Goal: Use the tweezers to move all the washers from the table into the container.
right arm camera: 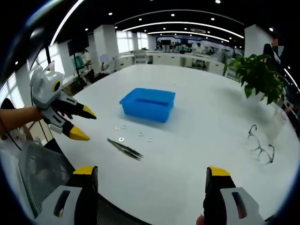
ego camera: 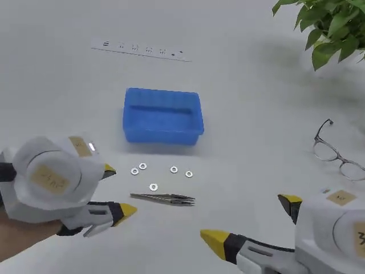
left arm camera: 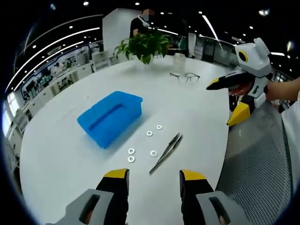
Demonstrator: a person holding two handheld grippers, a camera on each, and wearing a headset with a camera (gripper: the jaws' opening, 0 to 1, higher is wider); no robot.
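Observation:
Metal tweezers [ego camera: 163,198] [left arm camera: 166,153] [right arm camera: 125,149] lie on the white table, just in front of several small washers [ego camera: 153,186] [left arm camera: 131,151] [right arm camera: 121,139]. Behind the washers stands a blue container [ego camera: 162,115] [left arm camera: 110,117] [right arm camera: 148,103], and I see nothing inside it. My left gripper [ego camera: 118,190] [left arm camera: 154,177] hovers open at the left, a short way from the tweezers' left end, holding nothing. The right gripper [ego camera: 251,219] [right arm camera: 149,172] is open at the lower right, wide apart and empty.
A pair of glasses [ego camera: 334,150] [left arm camera: 184,77] [right arm camera: 259,145] lies at the right. A potted plant [ego camera: 328,24] [left arm camera: 144,45] [right arm camera: 258,75] stands at the far right corner. A white power strip [ego camera: 140,49] lies beyond the container. The table's near edge [right arm camera: 140,206] runs close below the grippers.

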